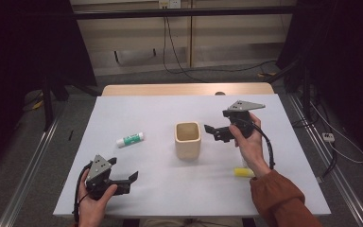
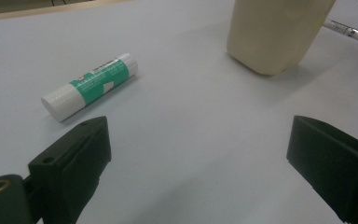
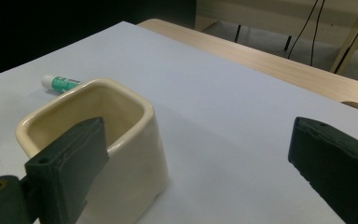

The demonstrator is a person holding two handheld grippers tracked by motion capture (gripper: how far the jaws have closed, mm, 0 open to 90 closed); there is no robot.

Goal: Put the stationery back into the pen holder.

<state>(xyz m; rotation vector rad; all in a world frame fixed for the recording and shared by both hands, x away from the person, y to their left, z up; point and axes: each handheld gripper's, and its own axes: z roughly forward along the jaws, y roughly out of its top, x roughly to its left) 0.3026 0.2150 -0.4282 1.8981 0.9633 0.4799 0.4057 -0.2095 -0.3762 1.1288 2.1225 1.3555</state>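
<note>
A cream square cup [image 1: 188,139] stands upright mid-table. A green-and-white glue stick [image 1: 130,139] lies to its left. My right gripper [image 1: 211,132] hovers just right of the cup, open and holding nothing. In the right gripper view, the cup [image 3: 121,140] sits behind the left jaw, with the right gripper [image 3: 198,135] open and the glue stick [image 3: 60,83] beyond. My left gripper [image 1: 131,182] rests open near the front left edge. In the left gripper view, the left gripper [image 2: 198,135] is open, with the glue stick [image 2: 91,84] lying ahead left and the cup [image 2: 275,32] ahead right.
A white sheet [image 1: 170,109] covers the table, with a wooden edge [image 1: 184,89] at the back. A small yellow object [image 1: 243,172] lies beside the right forearm. A pen-like rod [image 2: 349,31] lies past the cup. Cables trail on the floor behind.
</note>
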